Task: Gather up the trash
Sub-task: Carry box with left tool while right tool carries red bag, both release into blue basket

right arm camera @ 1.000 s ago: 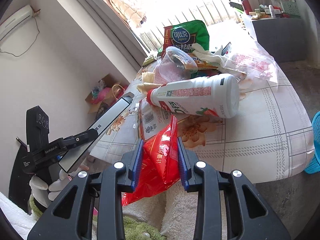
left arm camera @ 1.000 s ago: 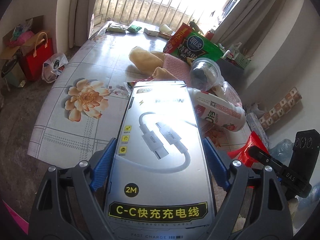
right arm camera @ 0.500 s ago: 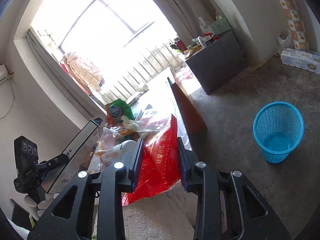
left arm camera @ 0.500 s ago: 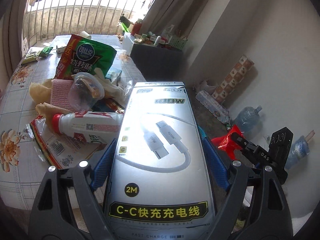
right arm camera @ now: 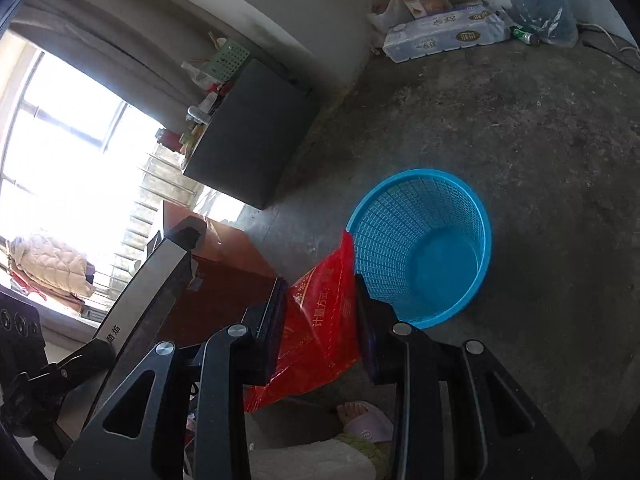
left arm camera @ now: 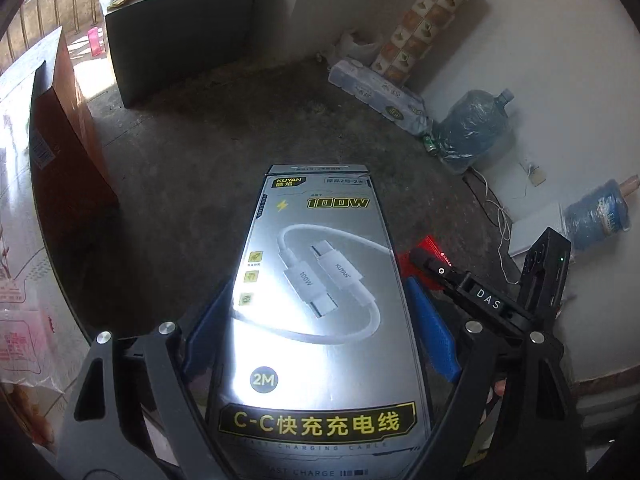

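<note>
While both grippers pointed down toward the grey floor (right arm camera: 520, 120), each was clamped on a piece of trash. The left gripper (left arm camera: 320, 308) had its blue pads (left arm camera: 432, 328) pressed against the long sides of a silver cable box (left arm camera: 316, 300), which stuck out forward between the jaws, its printed face up. The right gripper (right arm camera: 320, 316) pinched a crumpled red wrapper (right arm camera: 320, 320) between its narrowly set jaws, the wrapper's upper tip just beside the near rim of the blue basket (right arm camera: 424, 240). That basket stood upright on the floor, nothing visible inside it. In the right wrist view the cable box (right arm camera: 148, 288) sat well to the left of the basket, nearer the brown table (right arm camera: 224, 280). Beyond the basket, against the wall, lay a pack of paper rolls (right arm camera: 440, 36), and a dark cabinet (right arm camera: 248, 136) stood to the basket's upper left by the window. A slippered foot (right arm camera: 364, 420) showed below the wrapper.
</note>
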`<state>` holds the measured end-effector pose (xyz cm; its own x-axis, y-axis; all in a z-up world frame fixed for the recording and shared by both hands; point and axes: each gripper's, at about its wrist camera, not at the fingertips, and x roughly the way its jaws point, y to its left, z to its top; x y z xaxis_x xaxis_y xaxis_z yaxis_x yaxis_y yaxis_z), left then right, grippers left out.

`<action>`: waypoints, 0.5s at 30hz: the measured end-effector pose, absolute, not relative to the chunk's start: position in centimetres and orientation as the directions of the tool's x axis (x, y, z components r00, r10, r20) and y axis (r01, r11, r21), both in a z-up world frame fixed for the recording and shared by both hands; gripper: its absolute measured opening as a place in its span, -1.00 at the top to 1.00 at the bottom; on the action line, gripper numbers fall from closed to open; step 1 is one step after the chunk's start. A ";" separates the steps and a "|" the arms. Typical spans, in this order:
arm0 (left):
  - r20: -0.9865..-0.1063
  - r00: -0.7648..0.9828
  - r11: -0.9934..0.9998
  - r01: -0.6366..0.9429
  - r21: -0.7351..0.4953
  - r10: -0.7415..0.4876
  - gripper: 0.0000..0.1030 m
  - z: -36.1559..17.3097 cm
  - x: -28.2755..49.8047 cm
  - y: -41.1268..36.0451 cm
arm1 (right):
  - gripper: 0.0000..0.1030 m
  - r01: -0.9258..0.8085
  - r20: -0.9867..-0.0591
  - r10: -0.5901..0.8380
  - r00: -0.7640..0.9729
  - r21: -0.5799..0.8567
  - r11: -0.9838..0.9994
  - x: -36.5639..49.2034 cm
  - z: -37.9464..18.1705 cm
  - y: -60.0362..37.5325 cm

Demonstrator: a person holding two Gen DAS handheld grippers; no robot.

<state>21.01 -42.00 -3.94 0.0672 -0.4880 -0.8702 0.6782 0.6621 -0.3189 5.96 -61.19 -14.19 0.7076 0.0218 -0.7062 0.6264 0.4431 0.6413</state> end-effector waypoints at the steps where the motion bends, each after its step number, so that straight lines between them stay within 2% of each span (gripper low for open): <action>1: -0.882 0.056 0.667 0.677 -0.311 -0.468 -0.56 -5.2 21.8 -43.8 | 0.37 0.636 -0.715 0.029 0.699 0.640 0.431 6.6 -15.4 -62.3; 3: -0.901 0.026 0.674 0.673 -0.304 -0.432 -0.57 -7.8 23.7 -46.6 | 0.32 0.660 -0.733 0.040 0.679 0.634 0.404 8.0 -17.7 -64.2; 4: -0.908 0.029 0.690 0.660 -0.297 -0.418 -0.57 -9.0 24.5 -47.7 | 0.10 0.668 -0.741 0.051 0.669 0.630 0.397 8.8 -19.0 -65.1; 6: -0.915 0.041 0.712 0.643 -0.282 -0.401 -0.61 -10.9 25.7 -49.7 | -0.20 0.701 -0.766 0.053 0.640 0.611 0.368 9.8 -21.5 -66.4; 10: -0.923 0.035 0.731 0.622 -0.280 -0.383 -0.62 -13.0 27.0 -51.0 | -0.22 0.745 -0.785 0.071 0.615 0.608 0.274 9.5 -25.6 -67.7; 15: -0.896 0.057 0.717 0.622 -0.314 -0.441 -0.62 -11.6 26.6 -47.9 | -0.22 0.737 -0.770 0.048 0.636 0.625 0.258 7.0 -26.0 -66.5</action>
<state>26.61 -47.89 -11.58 0.0574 -0.4413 -0.8955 0.6220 0.7175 -0.3137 6.99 -66.50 -25.95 0.6363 0.0479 -0.7699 0.7368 0.2579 0.6250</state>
